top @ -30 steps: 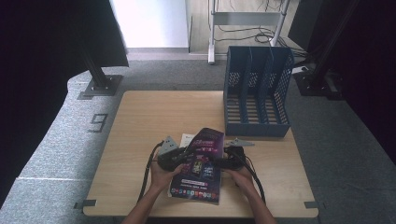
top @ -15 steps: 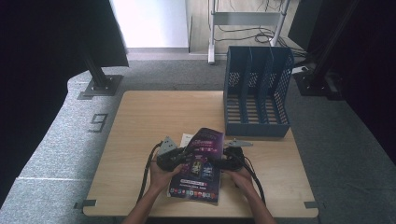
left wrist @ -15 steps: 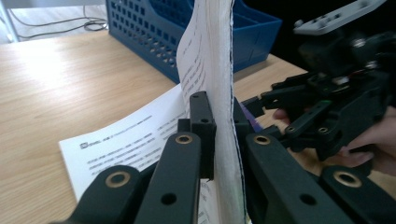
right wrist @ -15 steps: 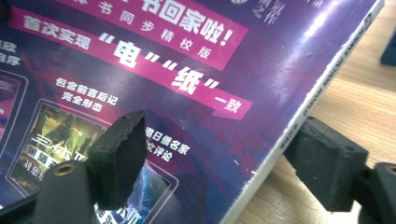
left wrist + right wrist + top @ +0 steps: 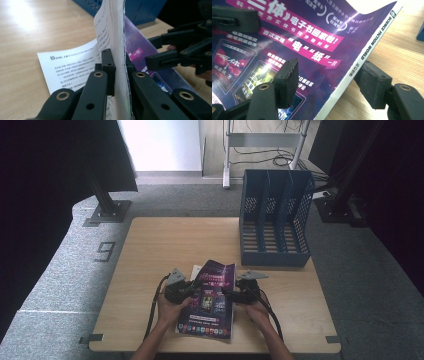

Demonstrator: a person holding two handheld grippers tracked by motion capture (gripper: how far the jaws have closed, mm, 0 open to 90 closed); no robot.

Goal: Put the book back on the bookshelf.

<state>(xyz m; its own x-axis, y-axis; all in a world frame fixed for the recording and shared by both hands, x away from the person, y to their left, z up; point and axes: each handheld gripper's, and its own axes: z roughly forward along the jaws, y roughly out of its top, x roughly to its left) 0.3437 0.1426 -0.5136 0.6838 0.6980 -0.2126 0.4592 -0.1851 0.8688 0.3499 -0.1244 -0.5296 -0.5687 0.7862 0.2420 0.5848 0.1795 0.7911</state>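
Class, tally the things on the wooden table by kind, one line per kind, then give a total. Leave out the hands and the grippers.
Purple magazine: 1
Loose printed white sheet: 1
Blue file rack with slots: 1
Total: 3

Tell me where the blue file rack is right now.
In the high view, the blue file rack stands at the table's far right corner, beyond the purple magazine.

1. A pale wooden table [image 5: 165, 250] stands on grey speckled carpet [image 5: 55, 275] marked with a "9" [image 5: 105, 251].
2. Black curtains [image 5: 45, 175] flank a bright white panel [image 5: 162, 145].
3. A metal stand [image 5: 265, 140] trails cables behind.
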